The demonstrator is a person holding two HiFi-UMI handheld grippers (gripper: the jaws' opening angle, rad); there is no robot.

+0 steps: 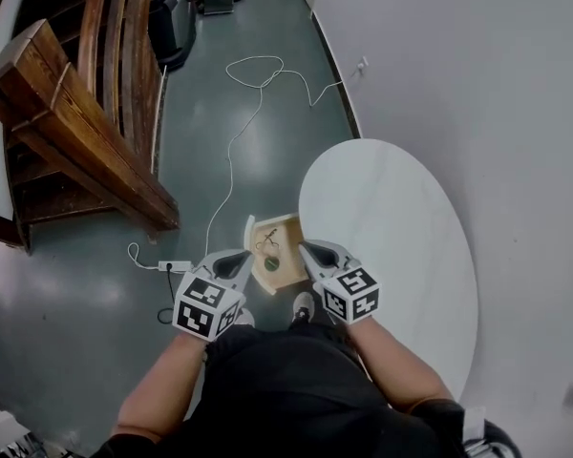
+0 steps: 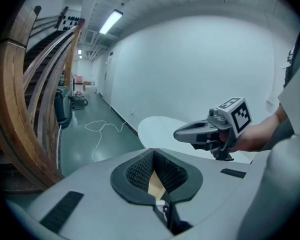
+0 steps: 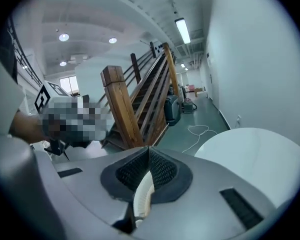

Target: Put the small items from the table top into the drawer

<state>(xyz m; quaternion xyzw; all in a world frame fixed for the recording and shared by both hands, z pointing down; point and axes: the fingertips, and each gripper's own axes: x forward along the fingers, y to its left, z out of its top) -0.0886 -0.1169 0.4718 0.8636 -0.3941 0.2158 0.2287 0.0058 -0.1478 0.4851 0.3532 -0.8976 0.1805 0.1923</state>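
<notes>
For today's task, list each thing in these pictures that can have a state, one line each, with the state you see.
Wooden drawer: pulled open, small items lying inside.
Green round item: lying in the drawer.
White table top: bare where the head view shows it.
Left gripper: jaws together.
Right gripper: jaws together.
White cable: lying loose in loops on the floor.

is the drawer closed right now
No, the wooden drawer stands pulled out beside the white table top, with a small green item lying inside it.
</notes>
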